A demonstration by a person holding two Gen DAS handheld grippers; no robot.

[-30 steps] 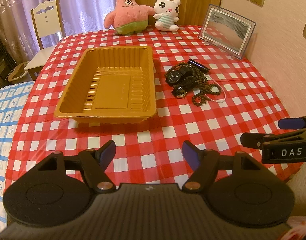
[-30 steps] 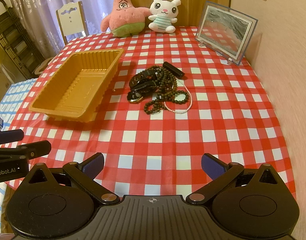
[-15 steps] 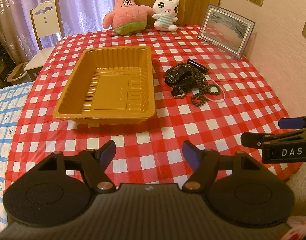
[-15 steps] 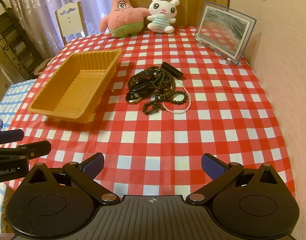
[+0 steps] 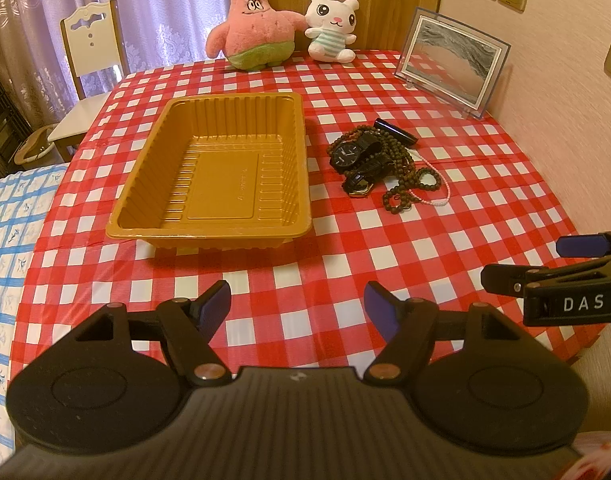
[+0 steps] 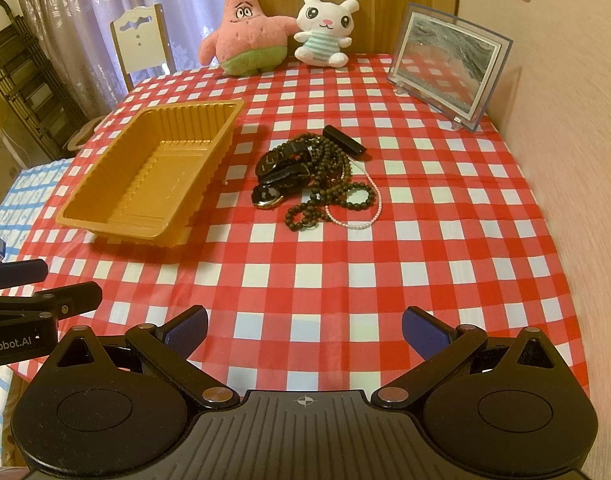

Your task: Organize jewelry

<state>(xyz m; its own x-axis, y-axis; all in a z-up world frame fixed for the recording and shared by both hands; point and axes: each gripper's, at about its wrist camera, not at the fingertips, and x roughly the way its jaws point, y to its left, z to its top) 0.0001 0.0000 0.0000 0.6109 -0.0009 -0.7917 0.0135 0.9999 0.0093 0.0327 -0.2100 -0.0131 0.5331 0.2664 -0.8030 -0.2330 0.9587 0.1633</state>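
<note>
Nothing has been sorted yet, as far as the views show: the gold plastic tray (image 5: 209, 178) sits bare on the red checked tablecloth (image 6: 345, 280), and the jewelry pile (image 6: 309, 176) lies just to its right, apart from it. That pile tangles 2 dark watches (image 6: 279, 172), dark bead strands (image 6: 329, 184), a thin pale bead string (image 6: 369, 208) and a small black stick-like item (image 6: 343, 140). The left gripper (image 5: 297, 306) and right gripper (image 6: 303, 330) both hover at the near table edge, well short of the pile, jaws spread wide and holding nothing, so every piece is judged left to move.
</note>
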